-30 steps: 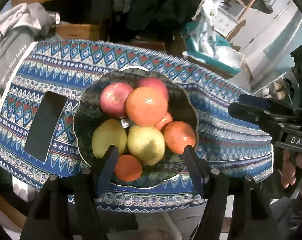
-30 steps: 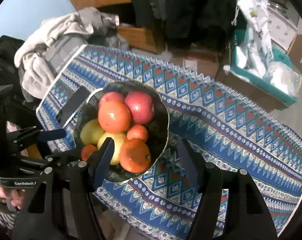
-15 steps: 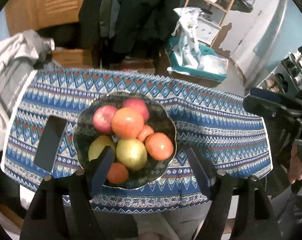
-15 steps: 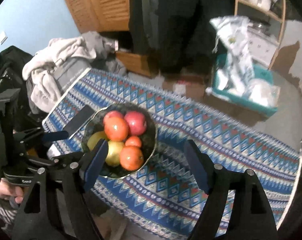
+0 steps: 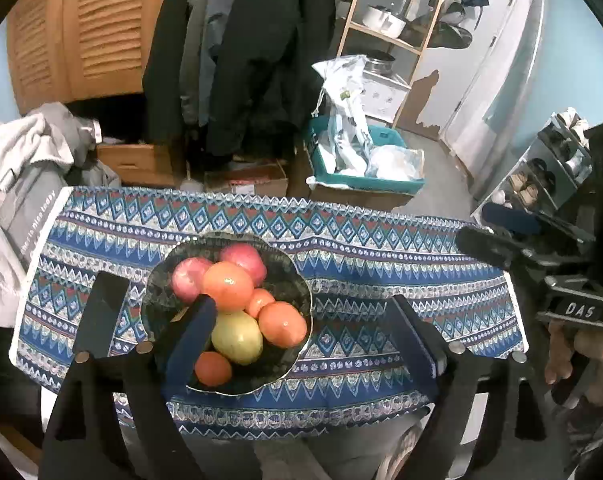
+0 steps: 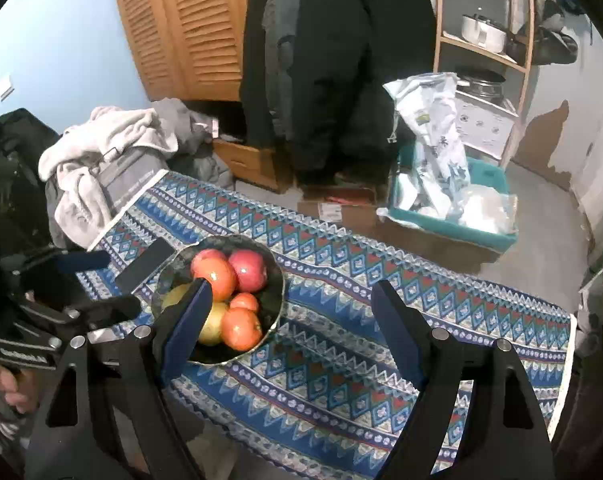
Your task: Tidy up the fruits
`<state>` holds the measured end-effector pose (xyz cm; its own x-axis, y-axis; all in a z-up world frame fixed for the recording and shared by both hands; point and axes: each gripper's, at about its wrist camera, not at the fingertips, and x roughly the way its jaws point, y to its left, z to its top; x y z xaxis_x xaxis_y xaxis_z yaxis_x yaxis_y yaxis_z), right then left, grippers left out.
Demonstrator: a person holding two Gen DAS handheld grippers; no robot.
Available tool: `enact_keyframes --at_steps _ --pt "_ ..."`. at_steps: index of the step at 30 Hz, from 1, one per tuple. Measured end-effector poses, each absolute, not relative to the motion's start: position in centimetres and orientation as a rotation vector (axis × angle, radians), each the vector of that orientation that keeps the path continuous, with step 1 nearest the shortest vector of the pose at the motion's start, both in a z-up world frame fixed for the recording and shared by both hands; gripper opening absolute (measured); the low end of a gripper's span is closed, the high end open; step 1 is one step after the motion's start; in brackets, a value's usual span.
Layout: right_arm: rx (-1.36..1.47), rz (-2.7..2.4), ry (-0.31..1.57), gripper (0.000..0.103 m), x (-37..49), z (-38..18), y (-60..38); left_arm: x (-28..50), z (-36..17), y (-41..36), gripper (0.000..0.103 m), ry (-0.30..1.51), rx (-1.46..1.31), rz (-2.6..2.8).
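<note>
both grippers high (fingers (image 5: 411,330) opening, seemingly empty)

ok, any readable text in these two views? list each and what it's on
"DAS": white letters on the right claw body, left wrist view.
"nice today": part of a white line printed on the grey garment; the rest is blurred.
Left claw body label, right wrist view: starts "Ge", otherwise too blurred.
Nothing else legible.

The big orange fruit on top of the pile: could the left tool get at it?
Probably yes: the orange fruit tops the pile, uncovered, and the opening left tool holds nothing.
</note>
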<state>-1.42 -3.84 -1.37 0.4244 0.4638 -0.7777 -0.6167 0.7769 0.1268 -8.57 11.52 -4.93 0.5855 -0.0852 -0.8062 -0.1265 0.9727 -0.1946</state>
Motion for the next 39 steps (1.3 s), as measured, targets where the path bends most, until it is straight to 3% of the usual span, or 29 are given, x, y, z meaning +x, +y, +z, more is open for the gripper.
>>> enact_keyframes --at_steps 14,39 --pt "-0.166 0.651 0.868 0.083 -1.5 -0.2 -5.6 -9.6 -2.0 9.9 0.101 0.795 -0.174 0.068" --pt "-0.173 0.644 0.84 0.083 -2.2 0.5 -5.7 -9.5 -2.0 8.8 0.101 0.777 -0.08 0.129"
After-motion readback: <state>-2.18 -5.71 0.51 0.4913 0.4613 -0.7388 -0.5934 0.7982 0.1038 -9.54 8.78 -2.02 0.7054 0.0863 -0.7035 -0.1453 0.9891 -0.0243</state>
